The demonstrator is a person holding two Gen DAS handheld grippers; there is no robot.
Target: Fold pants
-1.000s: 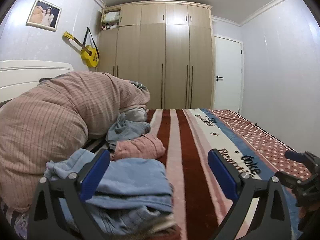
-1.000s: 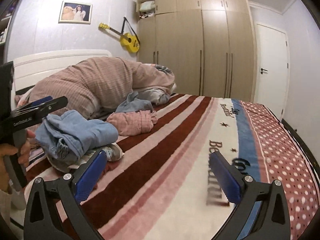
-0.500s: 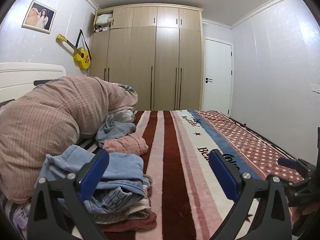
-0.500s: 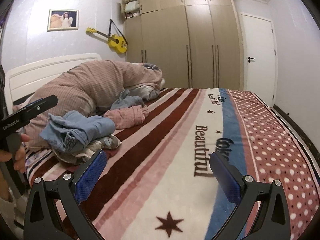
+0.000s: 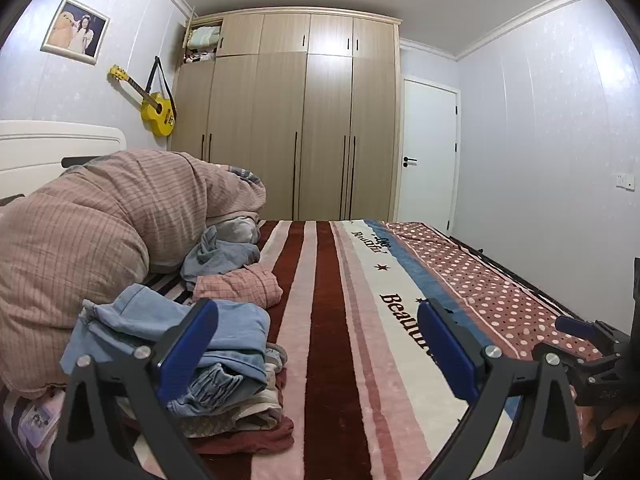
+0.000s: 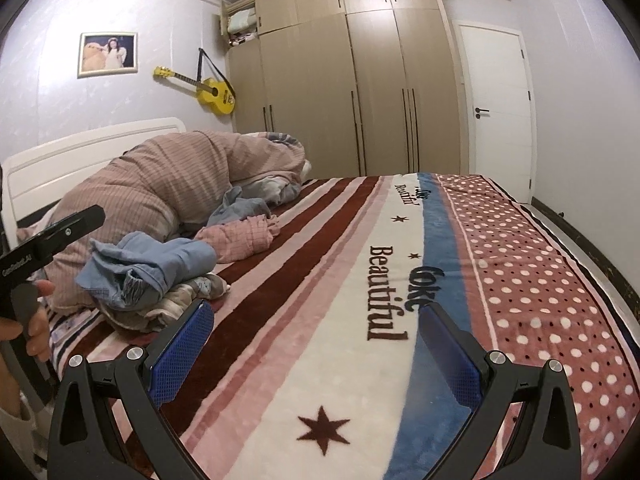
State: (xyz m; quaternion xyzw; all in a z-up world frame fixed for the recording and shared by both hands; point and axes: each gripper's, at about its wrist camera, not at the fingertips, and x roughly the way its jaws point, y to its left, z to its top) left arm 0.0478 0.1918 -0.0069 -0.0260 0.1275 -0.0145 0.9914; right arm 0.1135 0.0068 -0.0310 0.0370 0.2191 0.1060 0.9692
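Note:
A pile of clothes lies on the left of the bed, topped by light blue denim pants (image 5: 224,332), which also show in the right wrist view (image 6: 160,264). Pink checked pants (image 5: 240,286) lie just beyond it and show in the right wrist view too (image 6: 240,238). My left gripper (image 5: 316,348) is open and empty, its left finger in front of the pile. My right gripper (image 6: 316,352) is open and empty above the striped blanket (image 6: 304,280), right of the pile.
A big pink quilt (image 5: 100,216) is bunched at the headboard, with a crumpled blue garment (image 5: 220,256) beside it. A wardrobe (image 5: 304,120) and white door (image 5: 428,152) stand beyond the bed. The right gripper's body shows at the left view's right edge (image 5: 592,344).
Both grippers have drawn back and up from the clothes pile, so more of the bed shows. Both stay open and empty. The pile has not moved.

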